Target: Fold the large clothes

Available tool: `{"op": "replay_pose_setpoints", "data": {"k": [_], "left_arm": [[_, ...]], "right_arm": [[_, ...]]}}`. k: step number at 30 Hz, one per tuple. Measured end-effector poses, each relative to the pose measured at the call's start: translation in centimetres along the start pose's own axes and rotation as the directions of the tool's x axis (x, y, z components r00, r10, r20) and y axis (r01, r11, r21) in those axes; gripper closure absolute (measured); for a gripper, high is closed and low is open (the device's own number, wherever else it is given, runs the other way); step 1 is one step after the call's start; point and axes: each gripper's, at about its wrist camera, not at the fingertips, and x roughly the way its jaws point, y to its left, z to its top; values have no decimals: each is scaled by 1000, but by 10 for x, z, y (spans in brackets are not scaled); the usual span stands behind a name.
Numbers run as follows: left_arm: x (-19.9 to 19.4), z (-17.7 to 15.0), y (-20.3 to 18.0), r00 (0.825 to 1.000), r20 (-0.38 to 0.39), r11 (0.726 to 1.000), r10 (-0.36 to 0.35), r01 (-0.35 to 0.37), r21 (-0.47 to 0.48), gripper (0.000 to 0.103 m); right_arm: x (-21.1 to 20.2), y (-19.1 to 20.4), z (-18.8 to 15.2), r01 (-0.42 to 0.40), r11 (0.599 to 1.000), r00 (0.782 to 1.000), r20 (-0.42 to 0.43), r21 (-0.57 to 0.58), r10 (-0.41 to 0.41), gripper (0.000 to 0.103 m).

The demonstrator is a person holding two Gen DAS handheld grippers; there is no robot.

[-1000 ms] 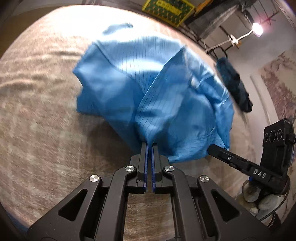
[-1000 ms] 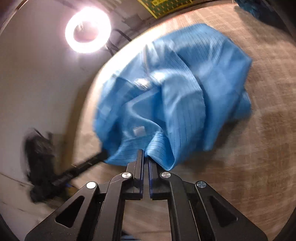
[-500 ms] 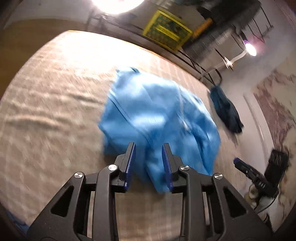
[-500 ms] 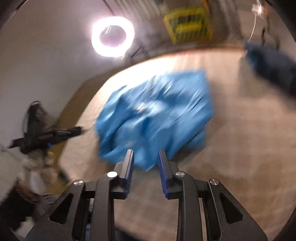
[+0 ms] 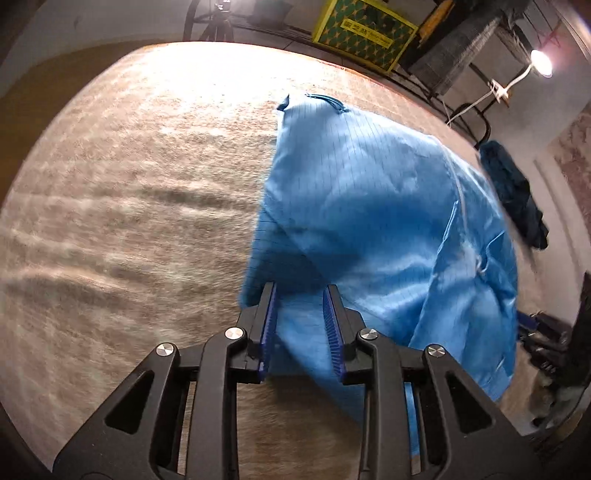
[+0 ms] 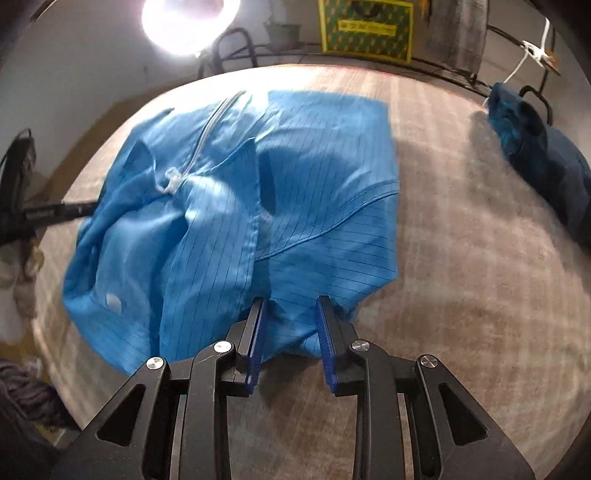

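My left gripper (image 5: 298, 309) and right gripper (image 6: 288, 320) both have their jaws parted, having just opened, each framing a loose edge of the one blue jacket (image 6: 258, 206) without pressing it. The jacket lies crumpled on the beige surface (image 5: 129, 221), just ahead of both. One dark garment (image 6: 546, 173) lies well apart.

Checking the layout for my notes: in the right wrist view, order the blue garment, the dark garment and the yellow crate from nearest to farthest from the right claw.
1. Blue garment: right at the right claw, its hem between the open fingers.
2. Dark garment: far right of the mat.
3. Yellow crate: beyond the mat, top centre.
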Motion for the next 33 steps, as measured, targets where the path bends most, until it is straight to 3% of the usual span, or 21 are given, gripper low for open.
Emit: {"op": "replay_pose_setpoints", "data": {"k": [4,7,10,13,15,19,22,24,25,26,28,30,33], "left_arm": [[-15,4,19,1000,9,999,-13,13,-48,75],[-28,18,25,998,54,996,-35,39,-80,75],[-31,36,22,995,90,995,-54,61,-85,75],[-17,52,13,995,87,996,-57,62,-59,75],[1,60,10,997,62,997,-43,46,-55,75],[24,58,17,1000,9,998,-9,10,-55,75],[24,54,26,1000,1,998,-24,24,-52,72],[18,53,33,999,0,997,-50,50,-63,72],[13,53,39,996,5,992,-90,90,-89,70],[8,53,48,989,15,979,-150,151,-135,62],[4,53,65,973,35,948,-228,230,-220,43],[5,54,80,957,45,916,-286,287,-282,41],[19,55,96,920,18,852,-392,371,-371,40]], "right_arm": [[-17,-9,-2,-67,998,997,-40,19,68,78],[-45,-19,6,-127,991,991,52,40,125,78],[-58,-30,19,-64,997,984,167,48,55,77],[-51,-41,33,-30,995,977,213,92,10,77],[-36,-41,42,1,996,980,196,85,-18,77],[-7,-39,38,28,999,996,85,42,-31,77],[8,-34,28,8,1000,1000,-26,-11,-8,74],[3,-35,26,-11,999,999,-33,-48,10,74],[-2,-38,27,-38,999,999,-38,-38,37,74],[-12,-47,28,-95,996,995,-20,-2,94,73],[-25,-66,32,-184,981,982,42,66,182,54],[-36,-86,35,-242,961,966,123,133,226,39],[-30,-113,38,-351,905,932,185,240,312,37]]}}
